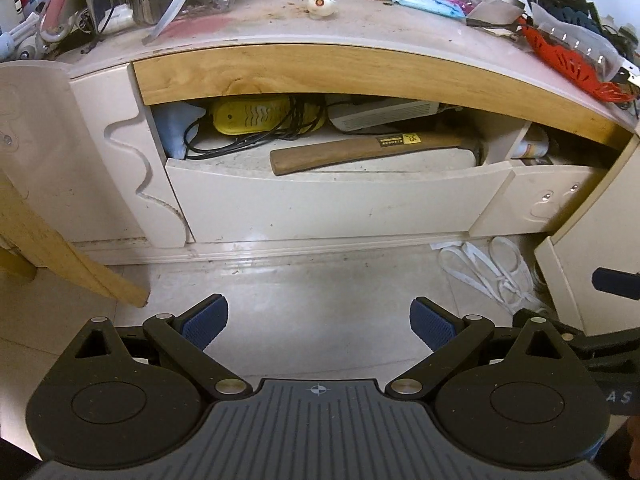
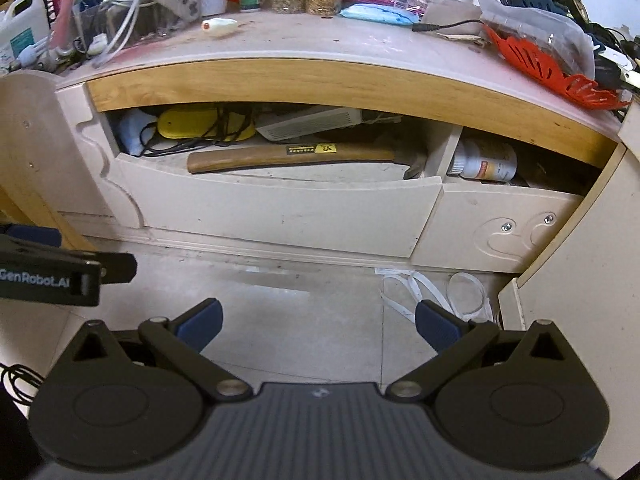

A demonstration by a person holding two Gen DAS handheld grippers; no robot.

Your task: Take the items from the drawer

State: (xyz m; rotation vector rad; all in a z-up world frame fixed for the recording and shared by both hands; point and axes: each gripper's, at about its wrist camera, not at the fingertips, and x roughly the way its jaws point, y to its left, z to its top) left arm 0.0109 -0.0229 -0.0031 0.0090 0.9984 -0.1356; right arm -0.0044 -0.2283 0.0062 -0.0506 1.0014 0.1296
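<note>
Our left gripper (image 1: 318, 326) and right gripper (image 2: 318, 322) hang released, grasping nothing; the wooden-handled hammer (image 2: 296, 156) lies untouched in the cream drawer (image 2: 280, 208).

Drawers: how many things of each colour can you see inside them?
Yellow: 1, the yellow gadget
Brown: 1, the hammer
Black: 1, the cable bundle
Light blue: 1, the blue bag
White: 2, the white box and the white bottle
Total: 6 that show; more may be hidden behind.
</note>
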